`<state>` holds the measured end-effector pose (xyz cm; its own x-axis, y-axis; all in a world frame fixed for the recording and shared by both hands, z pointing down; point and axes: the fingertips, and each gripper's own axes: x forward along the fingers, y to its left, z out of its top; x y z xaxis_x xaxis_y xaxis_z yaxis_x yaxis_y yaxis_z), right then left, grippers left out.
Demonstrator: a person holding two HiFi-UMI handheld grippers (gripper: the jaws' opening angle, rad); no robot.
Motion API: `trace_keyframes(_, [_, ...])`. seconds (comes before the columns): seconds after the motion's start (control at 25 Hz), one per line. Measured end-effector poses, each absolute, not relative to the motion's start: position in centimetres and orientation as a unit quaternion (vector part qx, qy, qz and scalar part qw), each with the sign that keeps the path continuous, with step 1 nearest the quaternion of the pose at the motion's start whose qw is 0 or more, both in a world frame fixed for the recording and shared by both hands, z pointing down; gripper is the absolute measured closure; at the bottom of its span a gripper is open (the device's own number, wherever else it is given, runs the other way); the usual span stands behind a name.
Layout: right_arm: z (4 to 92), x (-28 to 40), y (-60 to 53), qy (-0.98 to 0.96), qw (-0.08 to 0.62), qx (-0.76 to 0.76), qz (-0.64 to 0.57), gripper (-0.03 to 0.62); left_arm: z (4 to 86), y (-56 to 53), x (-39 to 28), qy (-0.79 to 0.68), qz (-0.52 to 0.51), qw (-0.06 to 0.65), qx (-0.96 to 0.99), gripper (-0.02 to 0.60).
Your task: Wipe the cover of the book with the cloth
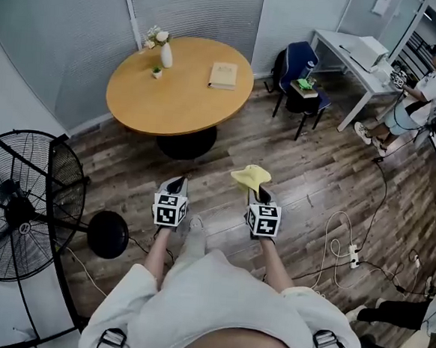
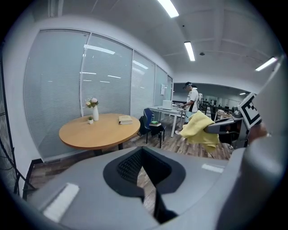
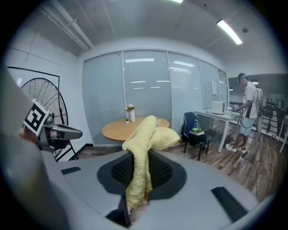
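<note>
Right gripper has its jaws clamped on a yellow cloth, which flops up over the tips. Left gripper holds nothing; its jaws look closed together, maybe with a thin slit between them. Both are held over the wood floor, well apart from the round table. The book lies flat near the table's far edge. A vase stands by it. A fan is at the left.
</note>
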<state>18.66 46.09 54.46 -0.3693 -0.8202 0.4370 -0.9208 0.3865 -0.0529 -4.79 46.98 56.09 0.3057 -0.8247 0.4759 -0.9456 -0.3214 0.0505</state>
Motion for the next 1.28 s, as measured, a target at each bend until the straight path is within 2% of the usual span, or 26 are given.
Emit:
trace_keyframes(0.68, [55.6,16.1,32.4,-0.791,0.189,0.564,0.144,0.526,57.8,30.3,-5.9,-0.514,0.181,0.170,0.821,0.572])
trace_keyframes(1.28, [55.0,11.3,19.4,-0.780,0.190,0.581,0.137,0.526,57.9,16.0,-10.6,-0.491,0.180,0.172,0.835,0.572])
